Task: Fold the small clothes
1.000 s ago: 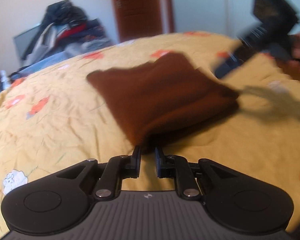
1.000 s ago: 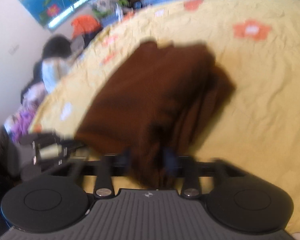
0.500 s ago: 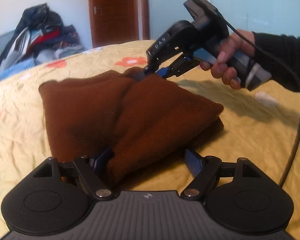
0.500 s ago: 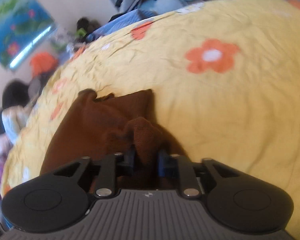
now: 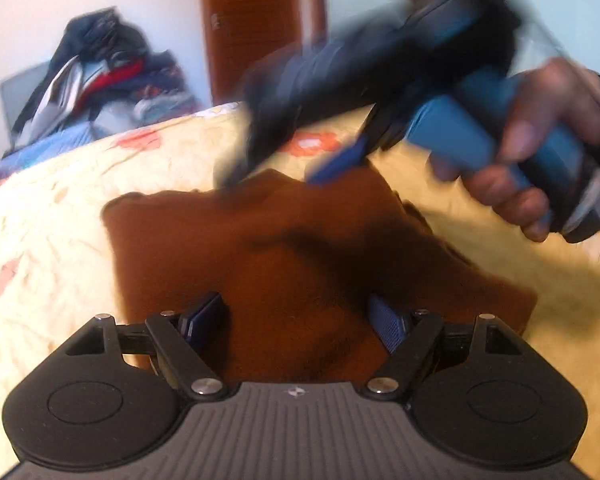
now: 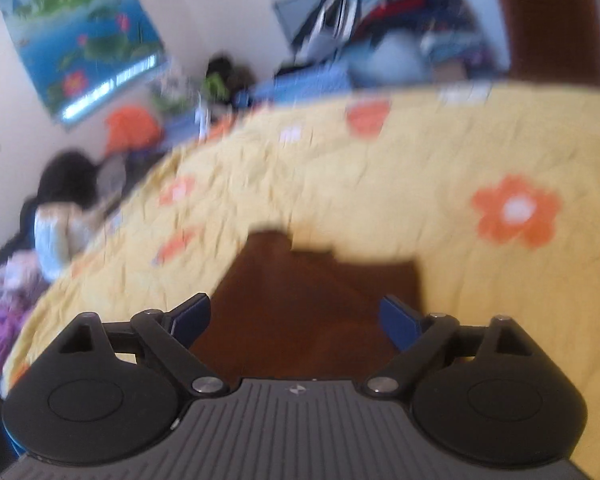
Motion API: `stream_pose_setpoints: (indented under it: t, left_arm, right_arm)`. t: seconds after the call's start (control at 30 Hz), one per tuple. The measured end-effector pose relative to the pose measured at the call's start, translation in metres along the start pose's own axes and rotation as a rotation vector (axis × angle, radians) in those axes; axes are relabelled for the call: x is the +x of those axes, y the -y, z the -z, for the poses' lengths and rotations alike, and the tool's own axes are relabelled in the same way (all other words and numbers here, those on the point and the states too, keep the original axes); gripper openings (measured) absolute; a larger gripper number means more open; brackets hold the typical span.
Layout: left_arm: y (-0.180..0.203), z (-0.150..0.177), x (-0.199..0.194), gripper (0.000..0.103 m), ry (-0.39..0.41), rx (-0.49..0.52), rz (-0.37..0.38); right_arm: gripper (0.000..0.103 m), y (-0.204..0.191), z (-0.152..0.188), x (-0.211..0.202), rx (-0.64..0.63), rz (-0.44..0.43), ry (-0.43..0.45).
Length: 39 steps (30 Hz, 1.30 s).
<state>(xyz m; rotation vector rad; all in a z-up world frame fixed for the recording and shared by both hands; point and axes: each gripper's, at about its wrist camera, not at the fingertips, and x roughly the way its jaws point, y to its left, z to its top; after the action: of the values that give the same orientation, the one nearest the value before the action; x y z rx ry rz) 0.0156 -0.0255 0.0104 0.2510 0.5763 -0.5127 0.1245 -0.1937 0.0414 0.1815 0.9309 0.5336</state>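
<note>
- On the far left of the left wrist view, a heap of clothes [image 5: 100, 80] sits beyond the bed [image 5: 40, 220]; it looks like laundry not yet dealt with, though that is a guess.
- The bed wears a yellow cover with orange flowers and serves as the folding surface, broad and soft enough for cloth to lie flat.
- The brown garment [image 5: 300, 248] lies on that cover, directly ahead of the left claw [image 5: 298, 316]. It appears folded into a thick, roughly rectangular pad; what kind of garment it is cannot be told.
- From the left wrist view its long axis seems to run from the near right corner toward the far left, with one square corner pointing away to the left; blur makes this uncertain.
- The left claw stands wide open, its blue pads spread either side of the near edge of the garment and holding nothing. It seems placed low so it can press or re-grip the fold.
- To the right, the right claw [image 5: 284, 172] hangs above the far edge of the garment, gripped by the right hand [image 5: 540, 140], and is heavily blurred.
- In the right wrist view the right claw [image 6: 296, 316] is also spread wide and empty, with the garment [image 6: 316, 300] just below and ahead of it.
- Both claws empty over a compact pad suggests the fold is nearly complete.
</note>
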Motion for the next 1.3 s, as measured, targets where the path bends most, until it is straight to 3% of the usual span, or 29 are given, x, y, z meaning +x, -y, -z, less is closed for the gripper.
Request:
stream_pose_setpoints:
  t: [0.1, 0.27, 0.33, 0.4, 0.5, 0.6, 0.63, 0.83, 0.97, 1.1, 1.23, 1.3]
  left_arm:
    - [-0.004, 0.004, -0.001, 0.08, 0.011, -0.056, 0.011]
    - [-0.003, 0.006, 0.003, 0.08, 0.029, -0.062, 0.0]
    - [-0.003, 0.006, 0.003, 0.08, 0.031, -0.069, -0.001]
    - [-0.002, 0.005, 0.001, 0.08, 0.036, -0.067, -0.006]
    - [0.0, 0.004, 0.002, 0.08, 0.034, -0.067, -0.009]
    - [0.002, 0.005, 0.002, 0.08, 0.038, -0.066, -0.009]
    - [0.001, 0.005, 0.002, 0.08, 0.039, -0.068, -0.009]
    - [0.003, 0.006, 0.001, 0.08, 0.042, -0.064, -0.008]
    - [0.003, 0.007, -0.027, 0.081, 0.081, -0.085, -0.036]
    - [-0.034, 0.017, -0.059, 0.083, 0.12, -0.269, -0.001]
    - [-0.095, 0.026, -0.034, 0.082, 0.016, -0.629, 0.049]
    - [-0.111, 0.024, -0.016, 0.082, -0.012, -0.733, 0.091]
  right_arm:
    - [0.085, 0.016, 0.022, 0.0, -0.068, -0.035, 0.063]
    - [0.083, -0.002, -0.01, -0.004, -0.063, 0.056, -0.014]
    - [0.086, -0.015, -0.026, -0.013, -0.068, 0.019, 0.054]
    - [0.093, -0.03, -0.041, -0.01, -0.071, -0.061, 0.064]
    - [0.095, -0.056, -0.046, 0.02, -0.114, -0.102, -0.01]
    - [0.095, -0.055, -0.035, 0.073, -0.12, -0.066, -0.154]
    - [0.103, -0.054, -0.022, 0.073, -0.171, -0.091, -0.094]
    - [0.1, -0.054, -0.021, 0.069, -0.208, -0.073, -0.068]
    - [0.099, -0.029, -0.02, 0.016, -0.006, -0.068, 0.036]
    - [0.103, 0.021, 0.013, -0.061, 0.169, -0.132, 0.203]
    - [0.103, 0.081, 0.042, -0.077, 0.357, -0.024, 0.167]
    - [0.103, 0.093, 0.049, -0.067, 0.404, -0.007, 0.112]
